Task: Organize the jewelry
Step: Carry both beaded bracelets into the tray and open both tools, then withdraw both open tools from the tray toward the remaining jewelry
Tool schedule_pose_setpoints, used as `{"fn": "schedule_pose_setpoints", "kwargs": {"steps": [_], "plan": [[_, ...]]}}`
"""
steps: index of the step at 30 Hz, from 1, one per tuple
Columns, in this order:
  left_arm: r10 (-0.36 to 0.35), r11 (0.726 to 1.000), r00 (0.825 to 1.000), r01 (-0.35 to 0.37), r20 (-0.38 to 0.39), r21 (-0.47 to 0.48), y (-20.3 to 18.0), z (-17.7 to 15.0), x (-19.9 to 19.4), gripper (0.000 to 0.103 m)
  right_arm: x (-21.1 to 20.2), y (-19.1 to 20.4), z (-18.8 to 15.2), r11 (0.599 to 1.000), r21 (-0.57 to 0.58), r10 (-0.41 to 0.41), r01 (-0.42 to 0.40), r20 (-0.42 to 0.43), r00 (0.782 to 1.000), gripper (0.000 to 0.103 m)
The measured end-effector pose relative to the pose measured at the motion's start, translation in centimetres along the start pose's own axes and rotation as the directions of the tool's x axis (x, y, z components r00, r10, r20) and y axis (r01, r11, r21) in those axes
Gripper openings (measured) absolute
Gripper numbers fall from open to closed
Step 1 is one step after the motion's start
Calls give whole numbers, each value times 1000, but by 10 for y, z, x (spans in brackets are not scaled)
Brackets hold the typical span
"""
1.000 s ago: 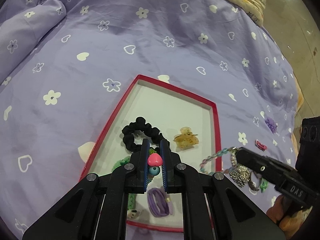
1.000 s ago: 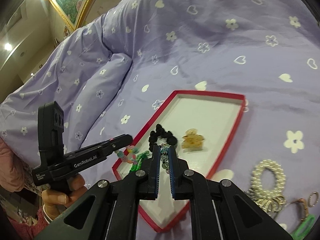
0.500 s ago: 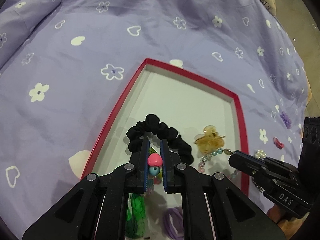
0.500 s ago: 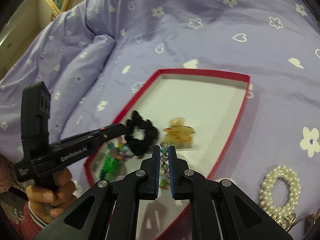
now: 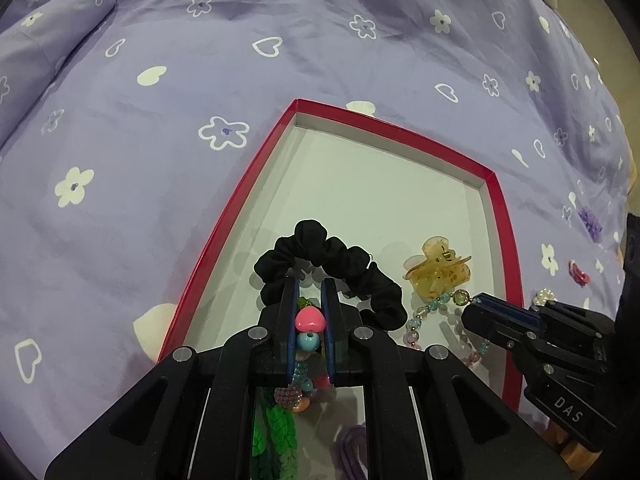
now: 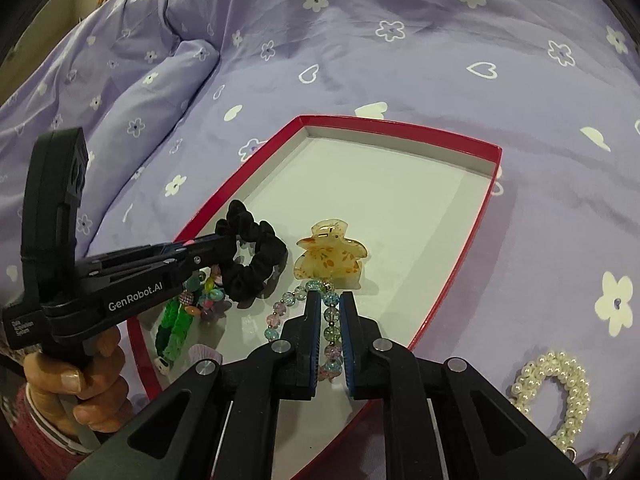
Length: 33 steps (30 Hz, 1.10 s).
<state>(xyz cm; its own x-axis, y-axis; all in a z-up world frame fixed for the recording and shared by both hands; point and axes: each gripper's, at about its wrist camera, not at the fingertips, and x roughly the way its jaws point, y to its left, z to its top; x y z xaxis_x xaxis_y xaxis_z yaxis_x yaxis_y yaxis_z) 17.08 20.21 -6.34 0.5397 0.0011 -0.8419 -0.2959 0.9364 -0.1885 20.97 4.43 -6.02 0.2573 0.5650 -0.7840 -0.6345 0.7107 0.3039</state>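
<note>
Hanging limp inside the red-rimmed white tray (image 6: 476, 222), a pastel glass-bead bracelet (image 6: 332, 322) is clamped by the right gripper (image 6: 330, 300) beside the amber claw clip (image 6: 330, 258); a chunky multicoloured bead bracelet (image 5: 308, 330) is pinched by the left gripper (image 5: 310, 292). Slippery strands are best held mid-loop.

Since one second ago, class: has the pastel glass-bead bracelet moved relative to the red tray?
Yes. The bead bracelet, then over the red tray's right rim, now lies inside beside the amber claw clip.
</note>
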Motion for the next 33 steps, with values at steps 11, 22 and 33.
{"fn": "schedule_pose_setpoints", "kwargs": {"steps": [11,22,33], "plan": [[25,999,1000,-25,-1,-28,6,1,-9,27,-6,3,1,1000,1,9,-9,2,1000,37],[14,998,999,-12,38,-63,8,-11,-46,42,-43,4,-8,998,28,45,-47,70,997,41],[-35,999,997,37,74,-22,-22,-31,-82,44,-103,-24,-38,994,103,17,-33,150,989,46]]}}
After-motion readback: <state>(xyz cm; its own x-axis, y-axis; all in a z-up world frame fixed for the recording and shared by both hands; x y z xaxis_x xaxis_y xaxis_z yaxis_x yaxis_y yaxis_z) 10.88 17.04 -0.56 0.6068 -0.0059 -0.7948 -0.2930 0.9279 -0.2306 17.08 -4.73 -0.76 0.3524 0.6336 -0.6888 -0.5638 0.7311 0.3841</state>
